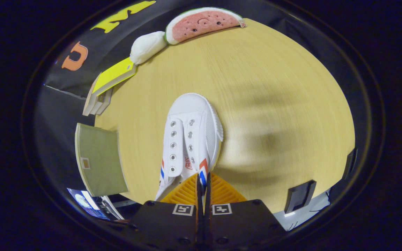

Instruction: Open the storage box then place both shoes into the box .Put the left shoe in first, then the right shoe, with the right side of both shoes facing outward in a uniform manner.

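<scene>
I see my tool (202, 183) at the bottom centre of the frame with its two fingers (187, 191) drawn almost together, leaving only a thin slit between them. That slit pinches the rear edge of a white shoe (190, 139), at the collar where the red and blue stripes sit, so both fingers press on the shoe's upper. The shoe stretches away from the fingers toward the middle of the frame, toe pointing up the picture, its lace eyelets facing me with no laces in them. I cannot tell whether its sole touches the desk (274, 104) or hangs just above it. The wooden desk fills the centre and right of the frame. At the upper left a watermelon-slice plush (204, 22) lies at the desk's far edge, with a white plush (147, 46) just beside it and a stack of books with a yellow cover (112, 76) below that. A green flat panel (98, 160) sits at the lower left edge of the desk.
</scene>
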`<state>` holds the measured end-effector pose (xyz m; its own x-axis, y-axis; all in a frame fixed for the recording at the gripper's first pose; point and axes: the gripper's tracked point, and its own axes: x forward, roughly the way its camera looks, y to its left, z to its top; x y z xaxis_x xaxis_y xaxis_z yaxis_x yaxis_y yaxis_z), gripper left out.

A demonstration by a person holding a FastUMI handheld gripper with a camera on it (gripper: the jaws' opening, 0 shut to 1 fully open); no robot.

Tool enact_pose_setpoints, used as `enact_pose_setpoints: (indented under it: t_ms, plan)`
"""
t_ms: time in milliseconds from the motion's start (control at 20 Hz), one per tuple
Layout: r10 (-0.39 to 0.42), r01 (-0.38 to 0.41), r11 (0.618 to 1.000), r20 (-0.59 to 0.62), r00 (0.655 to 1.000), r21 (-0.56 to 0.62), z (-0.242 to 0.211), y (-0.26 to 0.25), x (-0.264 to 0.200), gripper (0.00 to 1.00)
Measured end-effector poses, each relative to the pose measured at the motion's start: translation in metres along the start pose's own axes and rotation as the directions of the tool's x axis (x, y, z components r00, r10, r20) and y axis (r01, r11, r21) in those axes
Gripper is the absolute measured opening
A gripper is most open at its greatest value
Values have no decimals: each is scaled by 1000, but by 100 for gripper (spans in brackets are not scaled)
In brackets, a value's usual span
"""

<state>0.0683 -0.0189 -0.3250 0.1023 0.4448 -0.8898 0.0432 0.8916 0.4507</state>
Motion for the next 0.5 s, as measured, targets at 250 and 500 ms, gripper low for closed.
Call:
enact_pose_setpoints:
  t_ms: [250,500]
  plan:
    - [-5,6,1000,64,998,-12,-5,23,-45,5]
    - [10,-11,1000,145,989,7,-5,58,-92,5]
